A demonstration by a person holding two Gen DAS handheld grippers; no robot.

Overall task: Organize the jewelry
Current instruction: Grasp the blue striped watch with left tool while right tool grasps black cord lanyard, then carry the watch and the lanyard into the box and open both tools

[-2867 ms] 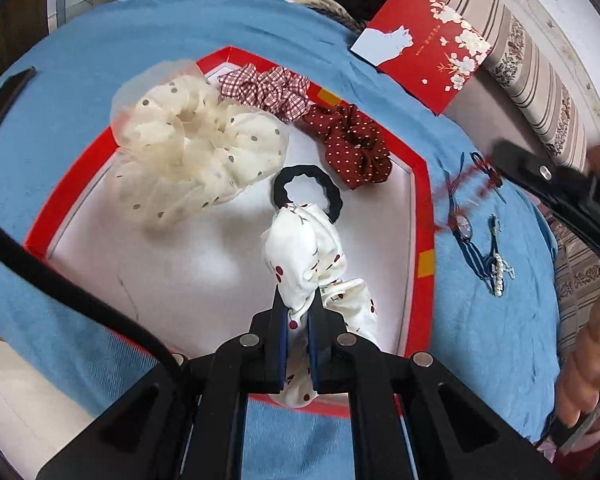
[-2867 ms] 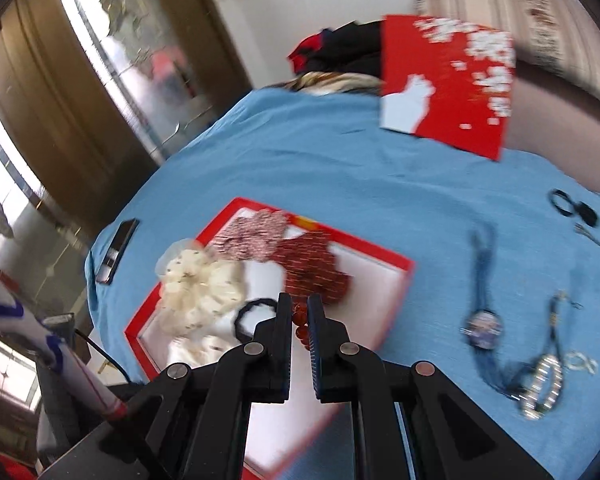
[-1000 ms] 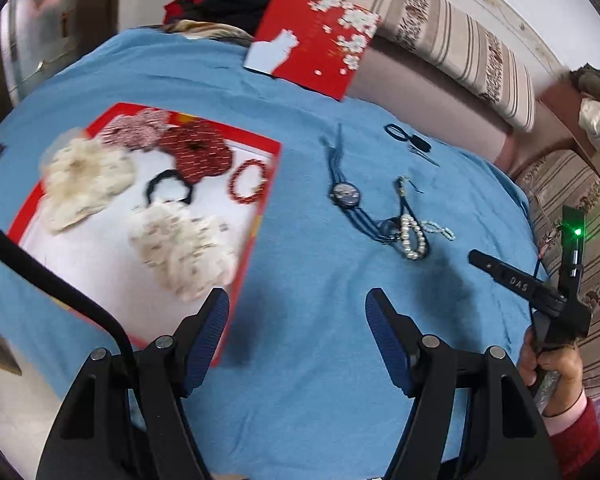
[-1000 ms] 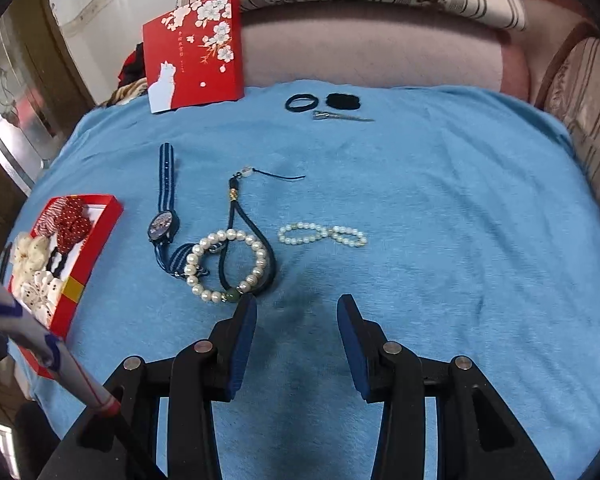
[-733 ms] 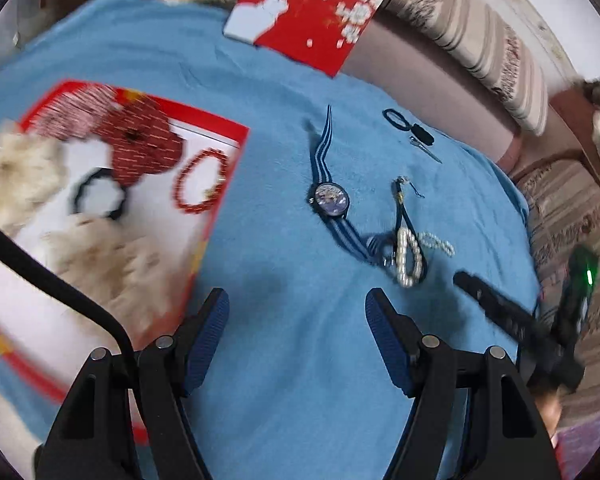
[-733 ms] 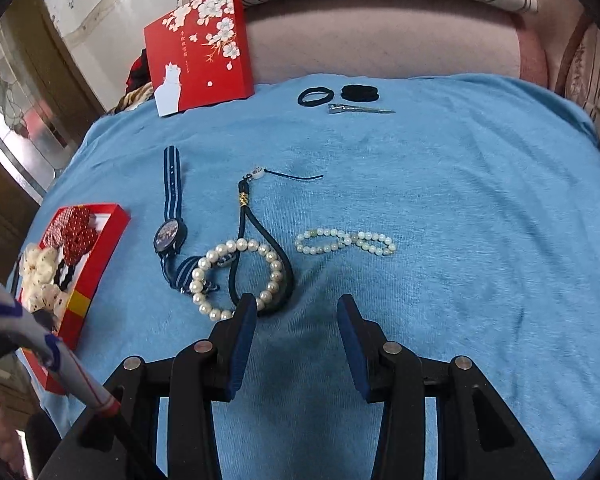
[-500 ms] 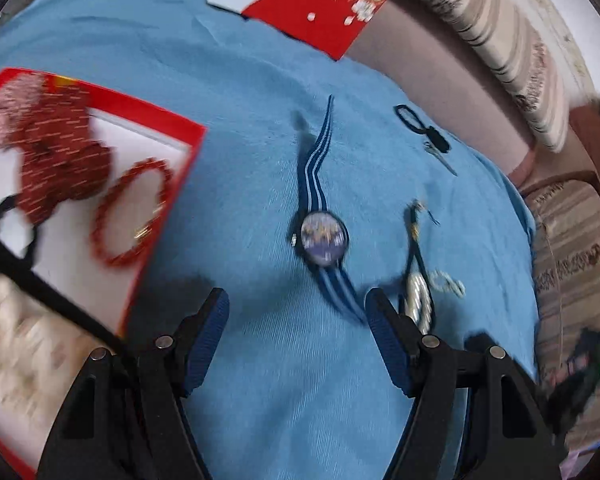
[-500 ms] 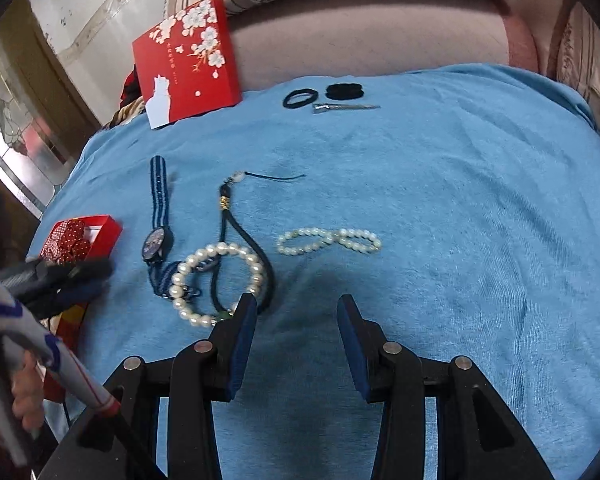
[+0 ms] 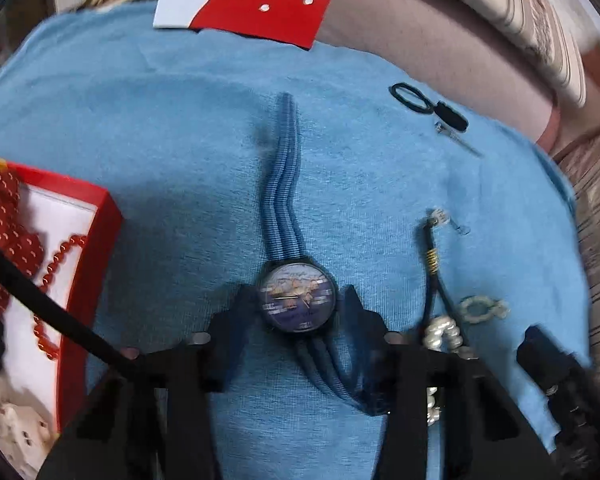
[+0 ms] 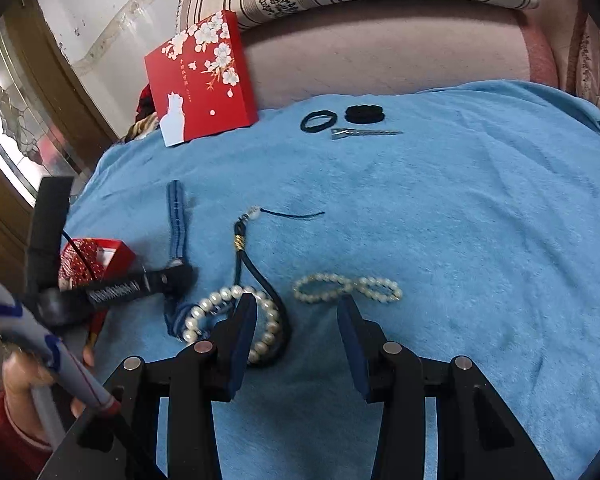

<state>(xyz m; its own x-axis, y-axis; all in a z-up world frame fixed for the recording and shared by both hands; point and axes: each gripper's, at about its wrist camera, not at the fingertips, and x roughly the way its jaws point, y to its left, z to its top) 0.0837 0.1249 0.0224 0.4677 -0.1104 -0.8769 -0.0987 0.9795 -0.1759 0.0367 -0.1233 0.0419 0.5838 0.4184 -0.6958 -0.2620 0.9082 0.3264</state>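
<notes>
Left gripper [image 9: 298,304] straddles the watch [image 9: 298,302], one blurred finger on each side of the round case; its jaws have just been closing, yet whether the pads already press the case is lost in motion blur. The watch lies flat on the blue cloth [image 9: 180,128], its striped strap running away from the tool and also back under it, where the lower end is hidden. In the right wrist view the same tool comes in from the left and covers the case, a hand [image 10: 24,376] in a red sleeve behind it at the frame's edge. Right gripper [image 10: 296,320] hangs tilted down over the cloth, jaws apart on nothing, its left finger overlapping the large pearl bracelet [image 10: 228,312] and a dark cord [image 10: 260,280] looped with it. A smaller pearl bracelet [image 10: 346,288] lies just beyond the fingertips. Farther off sit two black hair ties [image 10: 320,120], a metal clip [image 10: 364,133] and a red box lid [image 10: 202,76] leaning on the sofa. Cut off at the left, the red tray [image 9: 88,272] holds red beads [image 9: 52,272] and scrunchies.
</notes>
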